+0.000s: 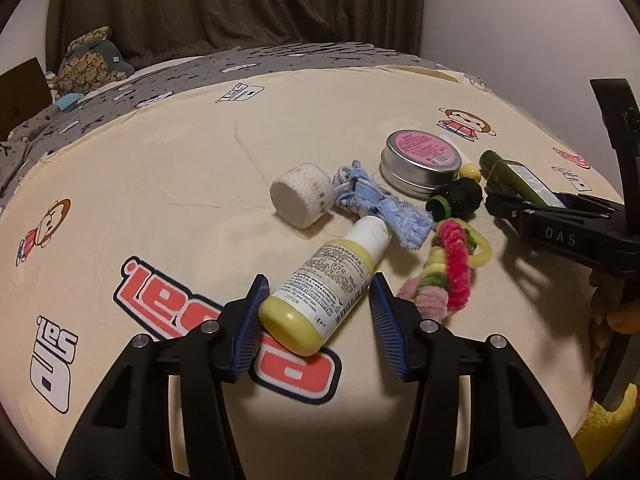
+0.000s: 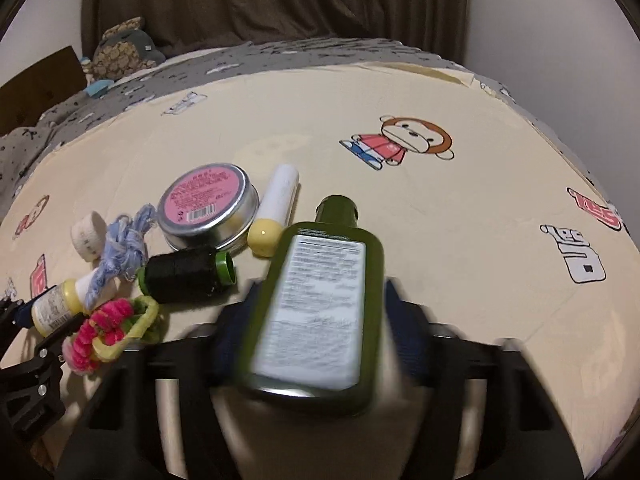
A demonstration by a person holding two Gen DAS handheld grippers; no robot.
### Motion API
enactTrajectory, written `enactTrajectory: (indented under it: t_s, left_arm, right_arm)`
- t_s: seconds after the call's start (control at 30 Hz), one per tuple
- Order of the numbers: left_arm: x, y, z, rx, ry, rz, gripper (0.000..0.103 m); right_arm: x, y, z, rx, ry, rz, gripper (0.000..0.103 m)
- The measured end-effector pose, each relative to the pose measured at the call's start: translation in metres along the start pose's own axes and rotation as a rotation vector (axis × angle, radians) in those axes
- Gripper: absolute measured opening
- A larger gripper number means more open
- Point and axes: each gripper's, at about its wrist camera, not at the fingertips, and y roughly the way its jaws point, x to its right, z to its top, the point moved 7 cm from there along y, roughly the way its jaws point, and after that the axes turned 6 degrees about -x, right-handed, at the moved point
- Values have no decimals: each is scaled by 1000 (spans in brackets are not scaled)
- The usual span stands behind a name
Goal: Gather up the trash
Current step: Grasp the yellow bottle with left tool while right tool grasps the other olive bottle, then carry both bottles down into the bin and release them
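The left gripper [image 1: 316, 300] is open around the yellow bottle [image 1: 326, 284] lying on the bed sheet [image 1: 180, 168]. The right gripper [image 2: 320, 316] squeezes the green bottle [image 2: 316, 304]. Next, the left should close.

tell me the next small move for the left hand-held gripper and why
Probably close the left hand-held gripper on the yellow bottle: its blue pads already sit either side of the bottle's base, open and apparently not gripping, while the right hand-held gripper has the green bottle.

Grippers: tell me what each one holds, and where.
Left gripper: open around the yellow bottle, nothing gripped. Right gripper: green bottle, pinched across its body.
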Motion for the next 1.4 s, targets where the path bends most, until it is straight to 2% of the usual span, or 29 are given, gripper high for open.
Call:
enactTrajectory:
  t_s: [0.23, 0.37, 0.57, 0.8, 1.1, 1.27, 1.4]
  left_arm:
    - [-11, -17, -21, 13, -14, 32, 49]
    - [-20, -30, -43, 15, -33, 56, 32]
    - [-21, -54, -66, 26, -17, 85, 32]
    - [-18, -75, -83, 45, -16, 87, 31]
    - [-6, -101, -106, 71, -26, 77, 30]
    - [6, -129, -119, 104, -17, 54, 29]
    - [17, -139, -134, 101, 15, 52, 29]
  right_arm:
    - [2, -22, -24, 20, -58, -16, 50]
    - [-1, -36, -46, 23, -107, -24, 50]
    - [0, -59, -72, 42, -120, 4, 50]
    - [0, -100, -99, 112, -147, 58, 50]
    - [-11, -142, -126, 187, -209, 60, 50]
    - [-19, -148, -145, 173, -217, 105, 50]
    - [-24, -148, -160, 153, -216, 124, 50]
